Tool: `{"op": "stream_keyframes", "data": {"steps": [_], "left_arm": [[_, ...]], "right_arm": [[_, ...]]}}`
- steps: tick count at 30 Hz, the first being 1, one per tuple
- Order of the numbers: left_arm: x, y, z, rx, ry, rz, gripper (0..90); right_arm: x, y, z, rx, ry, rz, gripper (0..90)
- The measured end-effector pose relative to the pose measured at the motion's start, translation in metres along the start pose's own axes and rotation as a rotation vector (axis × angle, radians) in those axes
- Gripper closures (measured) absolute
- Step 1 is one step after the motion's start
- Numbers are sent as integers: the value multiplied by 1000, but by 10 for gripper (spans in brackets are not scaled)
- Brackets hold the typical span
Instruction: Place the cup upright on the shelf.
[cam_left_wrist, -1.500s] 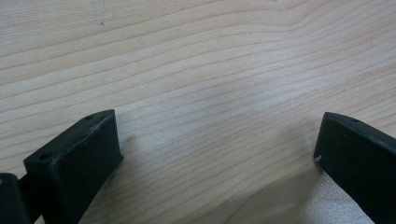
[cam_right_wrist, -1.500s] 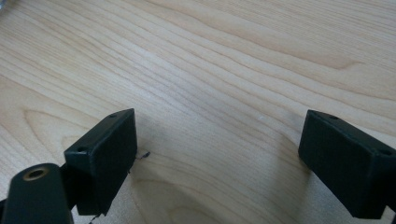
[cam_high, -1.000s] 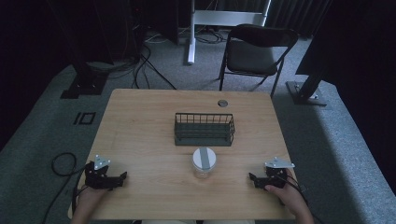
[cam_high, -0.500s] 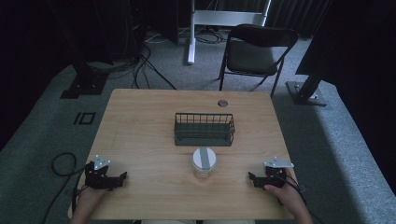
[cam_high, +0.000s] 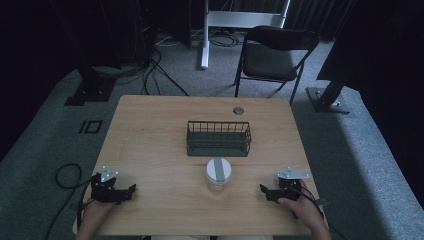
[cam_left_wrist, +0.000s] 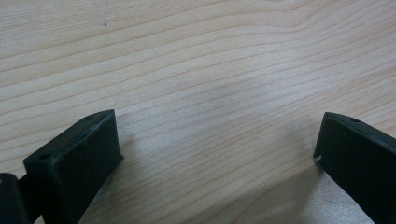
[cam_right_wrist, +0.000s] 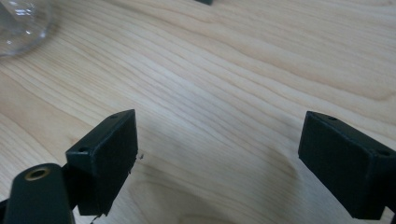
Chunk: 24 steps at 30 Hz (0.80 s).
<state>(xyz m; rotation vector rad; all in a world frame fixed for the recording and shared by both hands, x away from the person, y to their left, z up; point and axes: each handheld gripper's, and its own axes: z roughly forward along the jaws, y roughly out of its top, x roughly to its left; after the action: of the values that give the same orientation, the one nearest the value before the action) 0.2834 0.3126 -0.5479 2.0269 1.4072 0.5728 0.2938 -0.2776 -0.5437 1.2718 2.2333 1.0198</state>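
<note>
The left gripper (cam_high: 131, 189) is seen at the near left corner of the wooden table (cam_high: 150, 135), held low over the bare surface. In the left gripper view its jaws are spread wide, with nothing but wood grain between them (cam_left_wrist: 219, 140).

Toward the middle of the table, a clear glass jar (cam_high: 218, 174) with a pale lid is noted, upright, nearest the near edge and well apart from both grippers. Just behind the jar, a dark wire basket (cam_high: 218, 138) is set; the two are close but whether they touch cannot be told. A small round grommet (cam_high: 238, 110) is seen near the far edge.

The right gripper (cam_high: 263, 190) is held at the near right, pointed toward the jar. Its jaws are likewise spread apart over bare wood (cam_right_wrist: 219, 149); the rounded glass base of the jar (cam_right_wrist: 21, 23) is caught at the top left corner of the right gripper view.
</note>
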Motion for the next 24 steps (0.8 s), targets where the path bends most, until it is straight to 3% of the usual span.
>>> {"op": "stream_keyframes", "data": {"steps": [19, 20, 24], "left_arm": [[0, 0, 0, 0, 0, 0, 5], [0, 0, 0, 0, 0, 0, 5], [0, 0, 0, 0, 0, 0, 5]], "right_arm": [[33, 14, 6, -30, 95, -59, 117], [39, 17, 8, -33, 119, -66, 117], [47, 20, 13, -35, 139, -79, 117]]}}
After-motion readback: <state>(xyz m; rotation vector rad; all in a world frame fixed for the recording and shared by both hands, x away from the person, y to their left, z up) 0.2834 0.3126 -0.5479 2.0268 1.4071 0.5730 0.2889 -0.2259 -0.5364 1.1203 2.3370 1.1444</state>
